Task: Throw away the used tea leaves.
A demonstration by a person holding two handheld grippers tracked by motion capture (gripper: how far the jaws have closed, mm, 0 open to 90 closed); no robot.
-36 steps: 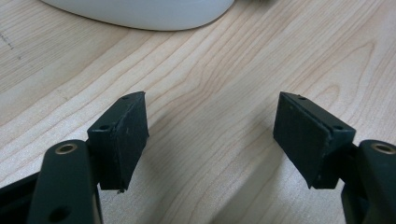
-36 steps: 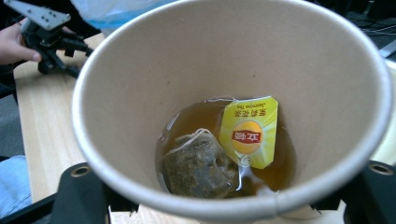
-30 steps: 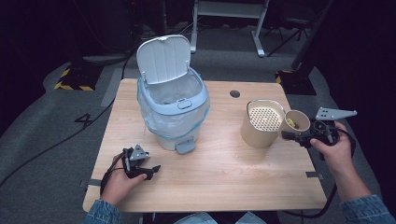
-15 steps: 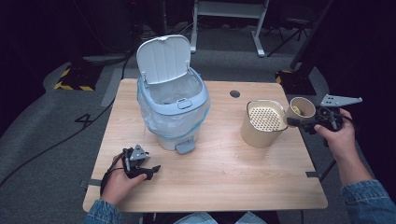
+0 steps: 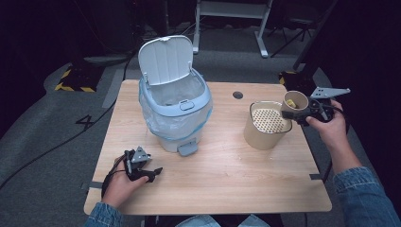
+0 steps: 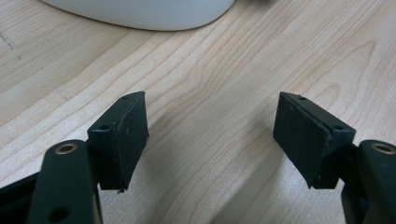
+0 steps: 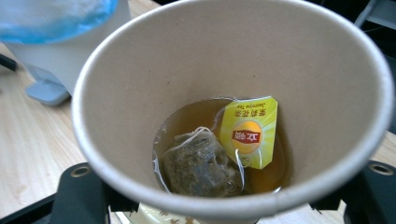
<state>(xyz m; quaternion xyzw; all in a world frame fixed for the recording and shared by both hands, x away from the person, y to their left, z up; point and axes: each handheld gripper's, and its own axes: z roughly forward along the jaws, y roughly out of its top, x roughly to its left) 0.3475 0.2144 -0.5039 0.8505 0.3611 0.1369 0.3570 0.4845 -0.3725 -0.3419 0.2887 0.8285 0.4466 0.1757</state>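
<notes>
My right gripper is shut on a paper cup, held tilted in the air just right of a beige strainer bucket. In the right gripper view the paper cup holds a little brown tea, a wet tea bag and its yellow tag. My left gripper rests low on the table near the front left, open, with only bare wood between its pads. A light blue pedal bin with a plastic liner stands in the middle left, its lid up.
The wooden table has a round cable hole at the back. The bin's pedal sticks out toward me. Dark floor, cables and a white stand frame lie beyond the table.
My right gripper has lifted the paper cup and carried it up to the bucket's right rim, tilting it. The left gripper has stayed put.
</notes>
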